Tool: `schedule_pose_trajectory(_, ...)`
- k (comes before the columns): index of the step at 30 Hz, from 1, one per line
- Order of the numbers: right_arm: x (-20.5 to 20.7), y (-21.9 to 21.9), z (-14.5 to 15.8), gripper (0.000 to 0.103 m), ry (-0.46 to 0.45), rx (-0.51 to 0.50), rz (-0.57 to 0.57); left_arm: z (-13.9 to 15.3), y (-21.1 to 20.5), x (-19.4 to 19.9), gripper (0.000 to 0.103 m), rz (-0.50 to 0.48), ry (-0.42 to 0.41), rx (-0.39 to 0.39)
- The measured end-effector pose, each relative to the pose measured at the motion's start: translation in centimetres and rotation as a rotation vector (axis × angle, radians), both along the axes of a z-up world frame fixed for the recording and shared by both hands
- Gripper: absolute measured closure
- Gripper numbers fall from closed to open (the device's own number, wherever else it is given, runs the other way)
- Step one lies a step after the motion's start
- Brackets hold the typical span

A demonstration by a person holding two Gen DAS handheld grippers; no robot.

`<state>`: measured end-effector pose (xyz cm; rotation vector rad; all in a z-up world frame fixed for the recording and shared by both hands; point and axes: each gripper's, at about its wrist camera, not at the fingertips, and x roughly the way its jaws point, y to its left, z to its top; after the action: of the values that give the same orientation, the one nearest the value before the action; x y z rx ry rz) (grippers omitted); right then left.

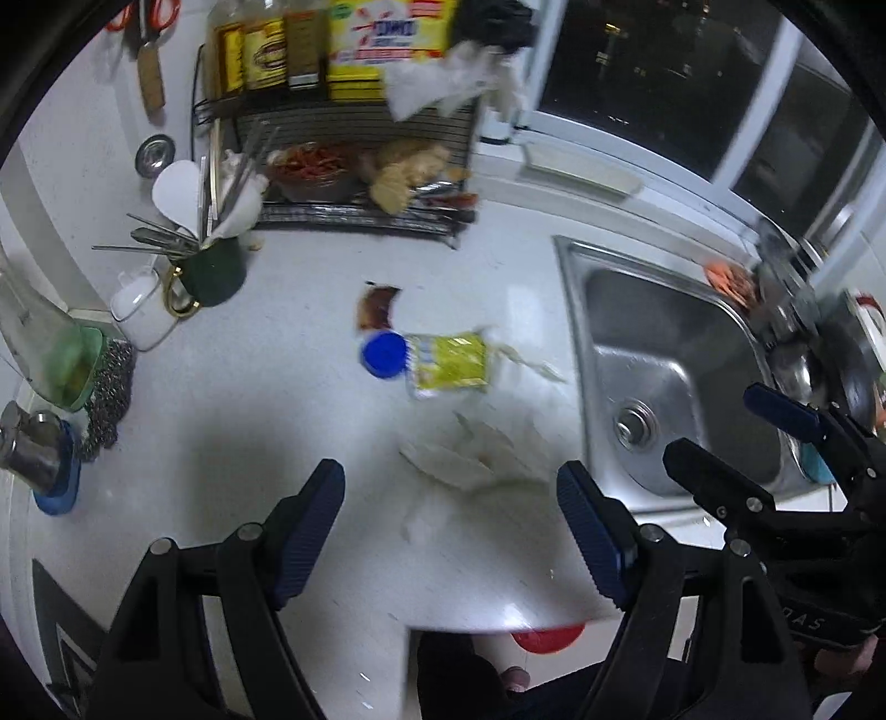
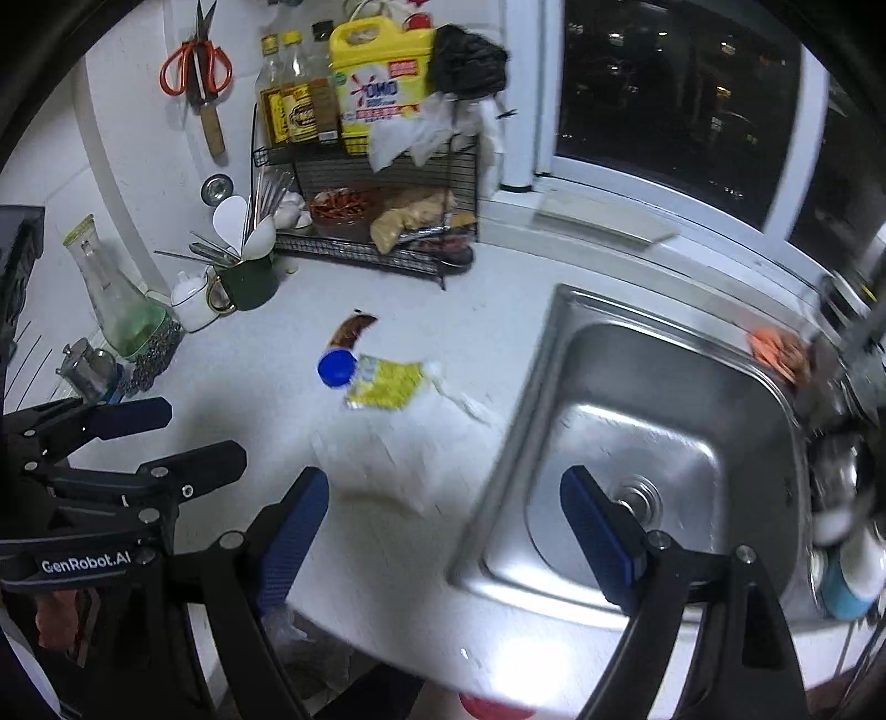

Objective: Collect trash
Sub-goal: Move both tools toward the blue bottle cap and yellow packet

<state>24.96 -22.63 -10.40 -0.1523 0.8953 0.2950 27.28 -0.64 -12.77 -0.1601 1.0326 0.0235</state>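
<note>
While hovering over the white countertop (image 1: 249, 399), left gripper (image 1: 448, 531) and right gripper (image 2: 443, 526) both spread wide, pinching nothing. Blue bottle cap (image 1: 383, 354), yellow wrapper (image 1: 451, 363) and brown wrapper (image 1: 376, 307) clustered mid-counter, left of the steel sink (image 1: 664, 354).

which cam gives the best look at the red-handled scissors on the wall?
Right wrist view: the red-handled scissors hang fully in frame, both orange-red handle loops and the blades above them clear. The left wrist view catches only part of the handles at its top edge, cropped and blurred.
</note>
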Motion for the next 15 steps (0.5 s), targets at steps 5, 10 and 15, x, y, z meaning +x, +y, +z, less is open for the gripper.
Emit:
schedule_pose_trajectory(5, 3.7, 3.9, -1.6, 0.018, 0.03, -0.035, 0.057, -1.4, 4.7, 2.3, 0.026, 0.047, 0.031, -0.023)
schedule_pose_trajectory(10, 6.5, 7.0, -3.5, 0.019, 0.085, -0.058, 0.11, -3.6, 8.4, 4.1, 0.026, 0.083, 0.085, -0.084)
schedule_pose_trajectory(15, 8.9, 9.6, -5.7, 0.019, 0.142, -0.087, 0.154, -6.2, 11.1, 5.9, 0.026, 0.105, 0.149, -0.096)
